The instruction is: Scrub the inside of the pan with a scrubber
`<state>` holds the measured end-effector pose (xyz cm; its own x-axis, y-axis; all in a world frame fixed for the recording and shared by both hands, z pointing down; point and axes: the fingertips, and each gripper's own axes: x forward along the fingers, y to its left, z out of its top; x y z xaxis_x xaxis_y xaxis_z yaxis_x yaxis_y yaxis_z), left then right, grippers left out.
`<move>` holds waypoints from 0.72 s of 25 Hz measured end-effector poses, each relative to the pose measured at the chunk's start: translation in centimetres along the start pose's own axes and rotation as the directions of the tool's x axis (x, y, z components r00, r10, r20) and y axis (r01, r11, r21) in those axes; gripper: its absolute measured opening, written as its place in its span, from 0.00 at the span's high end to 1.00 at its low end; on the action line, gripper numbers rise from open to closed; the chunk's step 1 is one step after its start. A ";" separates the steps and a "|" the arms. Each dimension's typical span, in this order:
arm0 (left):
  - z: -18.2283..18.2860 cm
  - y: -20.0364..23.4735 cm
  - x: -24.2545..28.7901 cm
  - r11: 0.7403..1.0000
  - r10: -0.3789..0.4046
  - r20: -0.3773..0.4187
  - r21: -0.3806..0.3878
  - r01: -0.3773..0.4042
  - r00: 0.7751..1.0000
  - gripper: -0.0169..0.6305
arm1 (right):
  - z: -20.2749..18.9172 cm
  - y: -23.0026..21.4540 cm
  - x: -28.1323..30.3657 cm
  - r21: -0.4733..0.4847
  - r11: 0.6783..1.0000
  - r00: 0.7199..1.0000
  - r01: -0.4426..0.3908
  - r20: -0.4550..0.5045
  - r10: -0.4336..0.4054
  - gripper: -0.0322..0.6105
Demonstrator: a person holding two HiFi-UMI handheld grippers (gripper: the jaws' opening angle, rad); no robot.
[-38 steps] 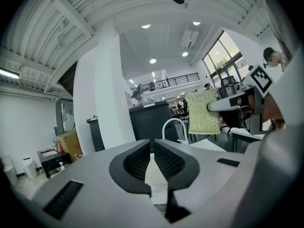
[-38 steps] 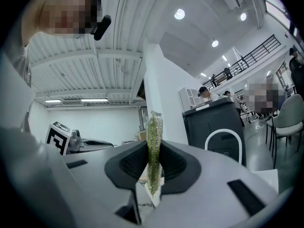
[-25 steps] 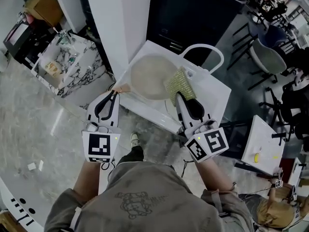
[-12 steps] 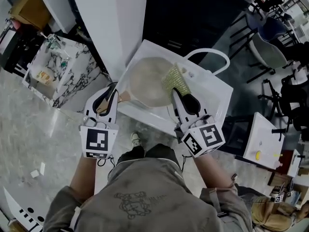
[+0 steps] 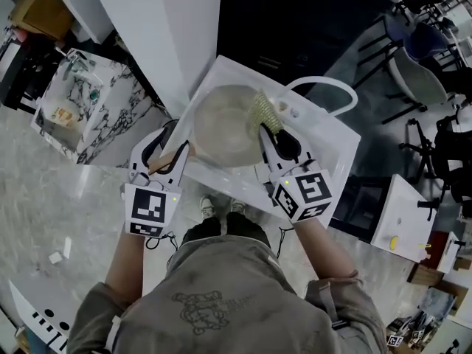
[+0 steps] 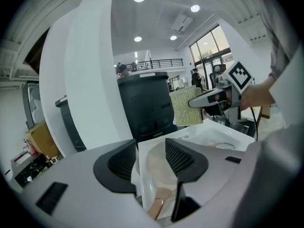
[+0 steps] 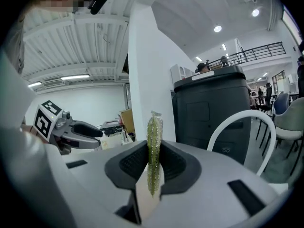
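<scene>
A beige pan (image 5: 221, 124) lies in the white sink (image 5: 328, 142), its wooden handle (image 5: 168, 161) pointing toward me. My left gripper (image 5: 174, 144) straddles that handle; its jaws are opening, and the handle (image 6: 159, 207) lies loose between them, below the pads. The pan (image 6: 156, 167) shows beyond my left gripper (image 6: 148, 161). My right gripper (image 5: 267, 133) is shut on a yellow-green scrubber (image 5: 265, 112), which hangs over the pan's right rim. In the right gripper view the scrubber (image 7: 153, 146) stands edge-on, pinched by my right gripper (image 7: 153, 167).
A white looped faucet (image 5: 324, 87) arches over the sink's far side. A black cabinet (image 5: 295, 21) and a white column (image 5: 169, 28) stand behind. A marble-patterned box (image 5: 74, 109) sits at the left; chairs (image 5: 424, 72) and a small white table (image 5: 402, 212) are at the right.
My left gripper's jaws have parted around the pan handle. The right gripper has carried the scrubber leftward over the pan's rim. The head view has shifted slightly.
</scene>
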<state>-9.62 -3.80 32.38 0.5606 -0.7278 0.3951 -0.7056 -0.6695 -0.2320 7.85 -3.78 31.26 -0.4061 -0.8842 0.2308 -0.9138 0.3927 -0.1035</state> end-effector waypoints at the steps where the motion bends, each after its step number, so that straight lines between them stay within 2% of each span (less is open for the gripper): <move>1: -0.4 -0.2 0.5 1.000 -0.009 -0.020 0.007 0.009 1.000 0.67 | -0.4 -0.4 0.5 -0.003 1.000 1.000 0.000 -0.015 0.000 0.84; 5: -2.4 -1.1 2.2 0.998 -0.045 -0.108 0.032 0.049 0.993 0.64 | -2.3 -1.8 2.7 -0.019 1.000 0.997 0.006 -0.079 -0.008 0.84; 8: -4.3 -1.5 3.4 0.995 -0.067 -0.188 0.058 0.079 0.980 0.62 | -3.7 -2.9 4.4 -0.035 0.999 0.991 0.025 -0.128 -0.029 0.84; 13: -8.1 -2.5 5.5 0.976 -0.118 -0.343 0.133 0.172 0.932 0.59 | -6.3 -4.0 7.3 -0.046 0.998 0.980 0.032 -0.197 -0.041 0.84; 18: -11.2 -3.0 6.9 0.963 -0.163 -0.430 0.125 0.237 0.888 0.59 | -9.5 -4.8 10.0 -0.071 0.997 0.964 0.034 -0.263 -0.052 0.84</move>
<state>-8.48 -5.19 45.73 0.4263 -0.4736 0.7707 -0.4928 -0.8360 -0.2412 8.17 -12.13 43.28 -0.3442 -0.8059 0.4817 -0.9250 0.3791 -0.0268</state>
